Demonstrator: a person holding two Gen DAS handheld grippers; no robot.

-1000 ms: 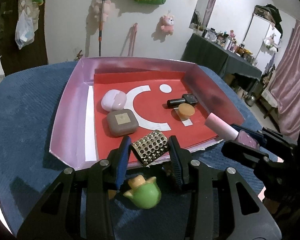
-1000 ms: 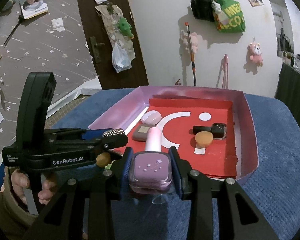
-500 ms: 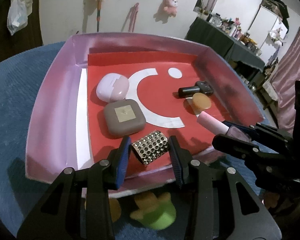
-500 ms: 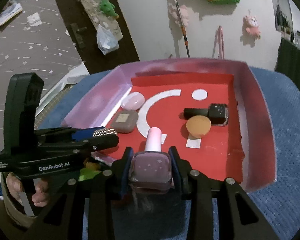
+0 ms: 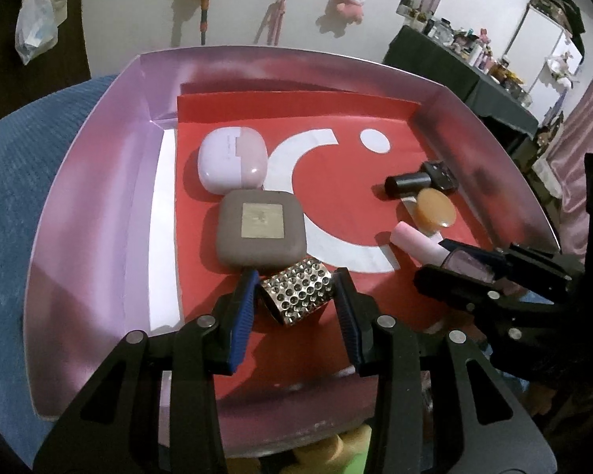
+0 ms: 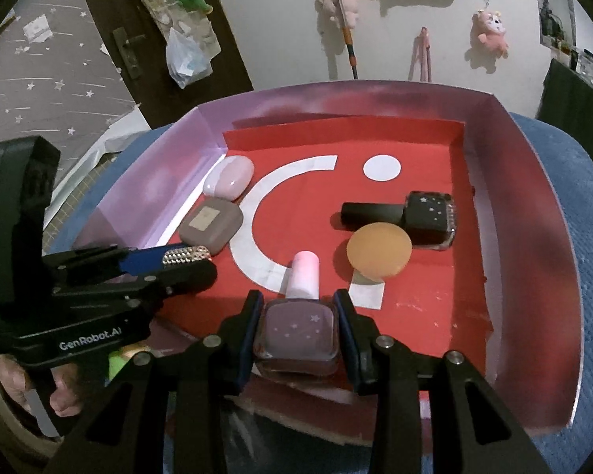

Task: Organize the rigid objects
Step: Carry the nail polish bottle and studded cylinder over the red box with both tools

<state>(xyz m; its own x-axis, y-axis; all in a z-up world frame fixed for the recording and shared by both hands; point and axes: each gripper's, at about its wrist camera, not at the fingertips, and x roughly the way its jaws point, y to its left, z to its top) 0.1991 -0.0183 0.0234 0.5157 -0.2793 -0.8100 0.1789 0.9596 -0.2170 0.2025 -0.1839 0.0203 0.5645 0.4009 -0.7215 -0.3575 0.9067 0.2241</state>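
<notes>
Studded clip (image 5: 298, 293) sits clamped between my left gripper (image 5: 296, 296) jaws, over the tray's (image 5: 99, 197) near edge and just short of the brown case (image 5: 261, 233); my right gripper (image 6: 298, 331) jaws are closed on the purple nail polish bottle (image 6: 298, 330), its pink cap pointing at the orange puff (image 6: 378, 251). My worry is crowding: lowering the clip could nudge the brown case into the lilac case (image 5: 233, 164), and the bottle could roll once released and knock the puff or the black bottle (image 6: 411, 217) near the right wall.
</notes>
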